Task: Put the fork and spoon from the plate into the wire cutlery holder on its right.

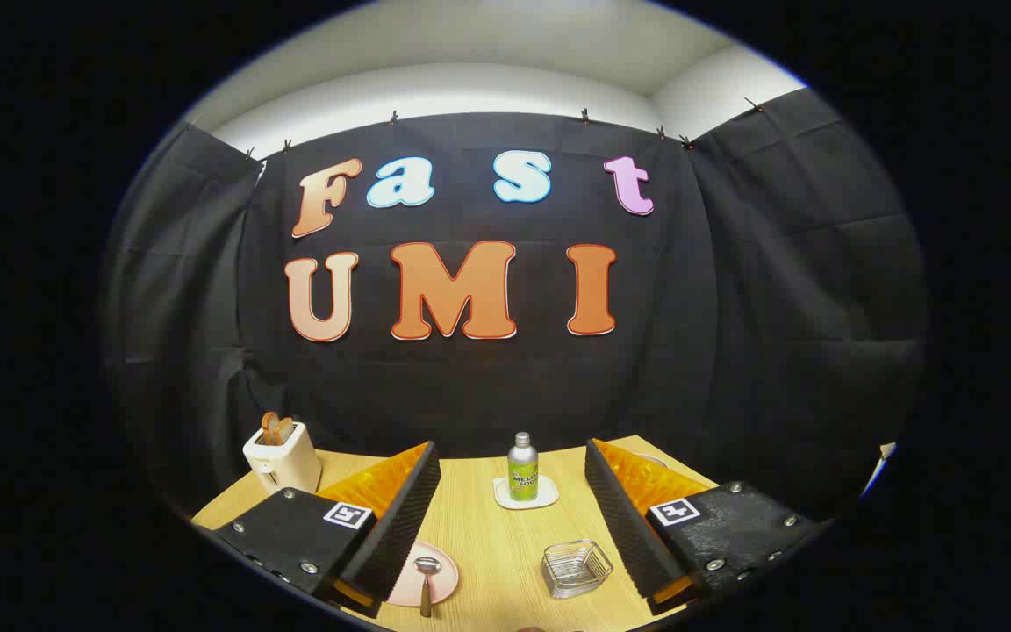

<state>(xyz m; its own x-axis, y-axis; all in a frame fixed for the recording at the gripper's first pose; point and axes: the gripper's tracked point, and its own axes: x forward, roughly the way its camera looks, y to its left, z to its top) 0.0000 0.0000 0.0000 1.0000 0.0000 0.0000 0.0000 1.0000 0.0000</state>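
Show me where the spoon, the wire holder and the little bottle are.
spoon [426, 575]: gripper view, on its bowl, over the pink plate.
wire cutlery holder [576, 567]: gripper view, on its front wall.
bottle [522, 474]: gripper view, on its labelled body.

Tabletop count: one of each kind, and two fingers.

One plate [435, 572] carries one spoon [426, 581]. Right of the plate stands one wire holder [576, 568]. Beyond the plate and to its right, one bottle [522, 467] sits on one coaster [527, 497]. Beyond the plate to its left is one toaster [283, 458]. One gripper [512, 472], two fingers spread wide apart, nothing between them.
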